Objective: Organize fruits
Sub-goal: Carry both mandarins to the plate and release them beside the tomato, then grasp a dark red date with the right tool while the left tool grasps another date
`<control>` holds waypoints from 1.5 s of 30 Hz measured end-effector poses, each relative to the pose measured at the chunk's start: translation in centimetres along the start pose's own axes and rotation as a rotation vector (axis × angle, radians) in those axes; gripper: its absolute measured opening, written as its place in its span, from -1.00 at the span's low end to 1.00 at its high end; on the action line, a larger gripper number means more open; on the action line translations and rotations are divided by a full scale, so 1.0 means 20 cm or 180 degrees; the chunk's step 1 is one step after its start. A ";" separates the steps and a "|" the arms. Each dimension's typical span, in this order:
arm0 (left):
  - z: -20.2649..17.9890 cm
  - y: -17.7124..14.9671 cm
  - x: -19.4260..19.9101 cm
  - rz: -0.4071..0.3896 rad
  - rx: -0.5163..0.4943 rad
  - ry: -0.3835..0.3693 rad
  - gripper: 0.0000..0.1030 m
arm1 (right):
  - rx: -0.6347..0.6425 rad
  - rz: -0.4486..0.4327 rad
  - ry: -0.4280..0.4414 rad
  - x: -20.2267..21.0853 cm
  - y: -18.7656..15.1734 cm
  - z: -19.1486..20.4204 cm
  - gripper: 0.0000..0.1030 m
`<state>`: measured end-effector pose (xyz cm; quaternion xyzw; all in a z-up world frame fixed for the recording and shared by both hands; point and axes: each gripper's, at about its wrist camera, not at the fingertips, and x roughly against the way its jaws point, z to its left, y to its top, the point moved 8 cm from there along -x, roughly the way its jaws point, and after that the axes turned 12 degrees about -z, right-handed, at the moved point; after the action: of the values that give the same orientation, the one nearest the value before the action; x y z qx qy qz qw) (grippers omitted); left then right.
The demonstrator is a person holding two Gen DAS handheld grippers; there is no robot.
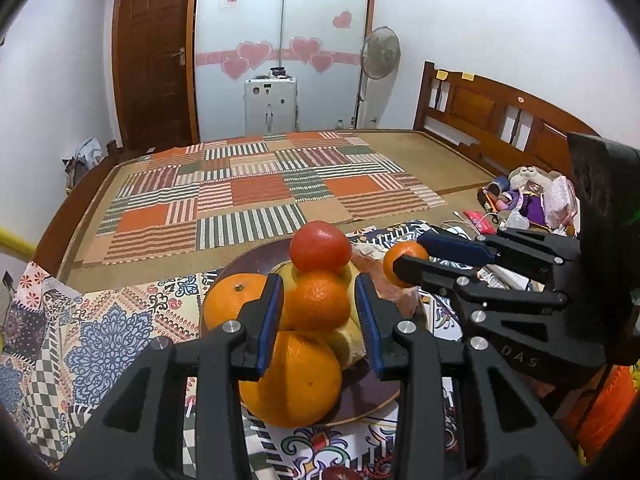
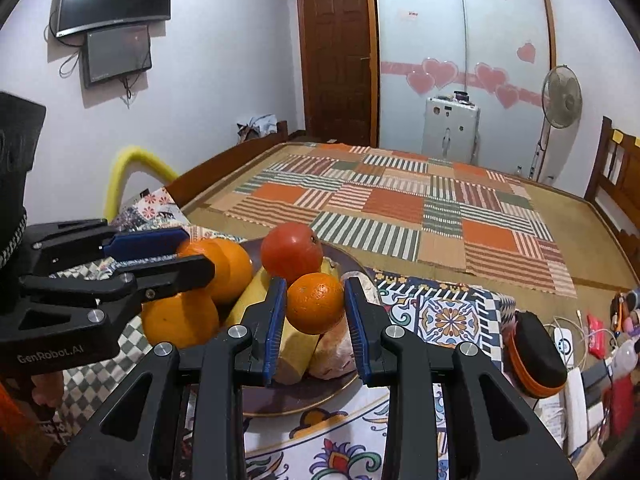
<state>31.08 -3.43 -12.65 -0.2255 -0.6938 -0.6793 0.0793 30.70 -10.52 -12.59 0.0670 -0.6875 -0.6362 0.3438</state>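
Both grippers carry fruit above the plate [image 2: 304,404]: the left gripper [image 1: 320,304] pinches one mandarin [image 1: 316,300], the right gripper [image 2: 316,308] another [image 2: 316,303], so each next needs lowering into a free gap beside the piled oranges.

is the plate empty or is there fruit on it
Not empty: the plate holds a red fruit, a banana and large oranges piled together.

Plate [image 1: 372,404] mostly under piled fruit; banana [image 2: 256,300] largely hidden by oranges and fingers [image 2: 276,320].
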 end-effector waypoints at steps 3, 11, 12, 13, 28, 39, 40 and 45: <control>0.00 0.00 -0.02 0.0001 0.0020 -0.0036 -0.29 | 0.0011 0.0047 0.0004 -0.03 -0.01 0.00 -0.47; 0.00 0.00 -0.04 -0.0008 -0.0017 -0.0019 -0.29 | 0.0018 0.0173 -0.0036 -0.09 -0.03 -0.01 -0.47; 0.01 0.00 -0.04 -0.0012 -0.0012 -0.0016 -0.29 | 0.0001 0.0159 -0.0034 -0.09 -0.03 -0.01 -0.47; 0.01 0.00 -0.03 -0.0017 -0.0016 -0.0008 -0.29 | -0.0019 0.0167 -0.0030 -0.09 -0.03 -0.02 -0.46; 0.02 -0.01 0.07 -0.0076 -0.0027 0.0034 -0.28 | -0.0026 0.0136 -0.0071 -0.03 -0.01 -0.01 -0.26; 0.01 0.01 0.30 -0.0188 -0.0019 0.0099 -0.23 | -0.0035 -0.0094 -0.0005 0.20 0.05 0.08 -0.25; 0.01 0.00 0.32 -0.0196 -0.0019 0.0106 -0.22 | -0.0033 -0.0109 0.0002 0.22 0.05 0.08 -0.25; 0.01 -0.03 0.40 -0.0190 -0.0008 0.0120 -0.18 | -0.0013 -0.0155 0.0033 0.30 0.05 0.14 -0.25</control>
<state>23.76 -1.67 -9.93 -0.1920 -0.6978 -0.6864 0.0718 24.97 -11.28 -9.25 0.0863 -0.6826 -0.6454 0.3319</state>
